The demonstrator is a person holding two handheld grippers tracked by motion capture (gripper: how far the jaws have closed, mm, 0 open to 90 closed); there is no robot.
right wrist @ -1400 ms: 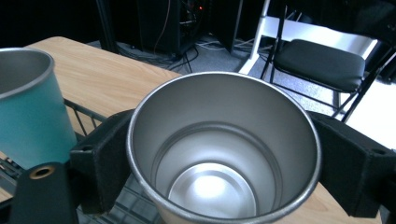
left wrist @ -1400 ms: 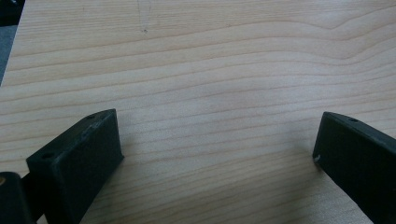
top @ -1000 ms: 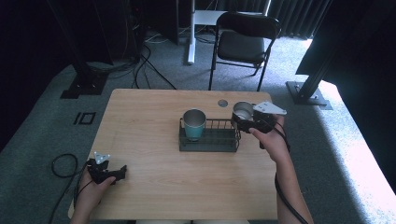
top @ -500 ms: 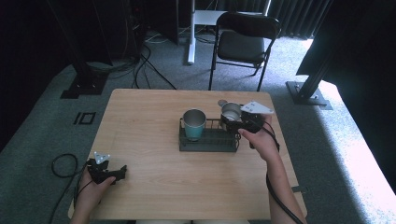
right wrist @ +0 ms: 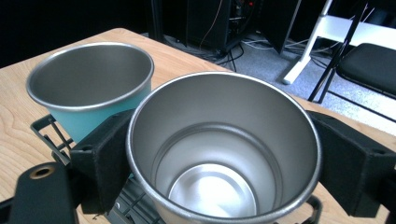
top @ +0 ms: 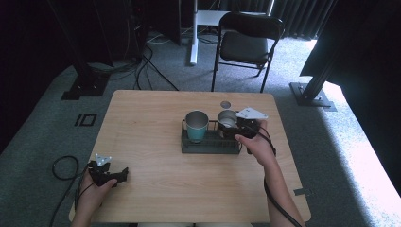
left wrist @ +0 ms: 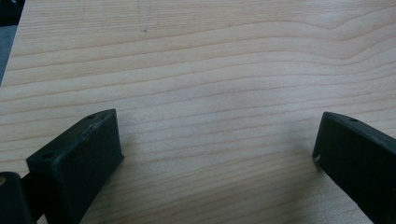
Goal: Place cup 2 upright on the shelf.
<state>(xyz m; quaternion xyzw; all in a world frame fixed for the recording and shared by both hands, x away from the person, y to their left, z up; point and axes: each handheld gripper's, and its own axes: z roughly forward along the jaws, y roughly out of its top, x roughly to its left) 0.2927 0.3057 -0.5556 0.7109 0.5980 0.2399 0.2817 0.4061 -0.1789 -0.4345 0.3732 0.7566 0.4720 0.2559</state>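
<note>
A steel cup (top: pixel 227 119) (right wrist: pixel 224 149) stands upright over the right end of a black wire rack (top: pixel 208 144), with my right gripper (top: pixel 236 126) (right wrist: pixel 219 158) shut on its sides. A teal cup (top: pixel 196 126) (right wrist: pixel 91 95) with a steel inside stands upright in the rack's left end, just beside the steel cup. Whether the steel cup rests on the rack or hangs above it is unclear. My left gripper (top: pixel 122 175) (left wrist: pixel 215 149) lies low at the table's front left corner, open, with bare wood between its jaws.
The wooden table (top: pixel 142 137) has a small round grommet (top: pixel 225 104) near its far edge. A black folding chair (top: pixel 246 45) stands beyond the table, with cables (top: pixel 151 52) and stand bases on the grey carpet. A cable loop (top: pixel 61 165) lies left of the table.
My right gripper has carried the steel cup leftward, from beyond the rack's right end to over the rack beside the teal cup. The left gripper has stayed put.
</note>
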